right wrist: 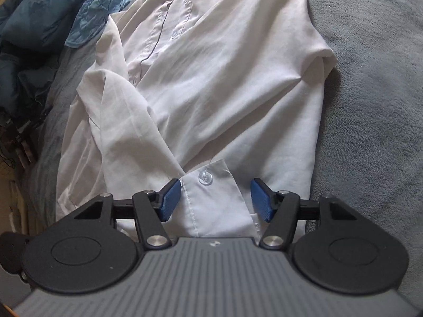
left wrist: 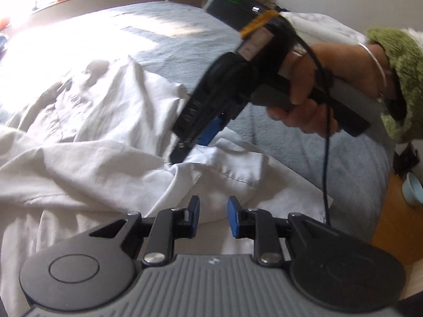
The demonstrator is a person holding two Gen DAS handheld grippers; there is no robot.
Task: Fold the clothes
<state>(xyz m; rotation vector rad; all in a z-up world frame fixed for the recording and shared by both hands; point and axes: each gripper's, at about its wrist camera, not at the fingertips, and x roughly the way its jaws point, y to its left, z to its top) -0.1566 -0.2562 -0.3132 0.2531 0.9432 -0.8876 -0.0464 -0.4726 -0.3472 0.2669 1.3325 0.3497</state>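
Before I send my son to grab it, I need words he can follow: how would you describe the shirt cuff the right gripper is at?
On the grey blanket lies a crumpled white shirt. At its near edge, a sleeve ends in a flat stitched cuff lying between the open fingers of the right hand-held gripper. It alone carries a clear button.

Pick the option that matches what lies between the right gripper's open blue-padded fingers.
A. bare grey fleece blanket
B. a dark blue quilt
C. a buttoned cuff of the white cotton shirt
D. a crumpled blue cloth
C: in the right wrist view the right gripper stands open around the white shirt's cuff, whose clear button shows between the pads.
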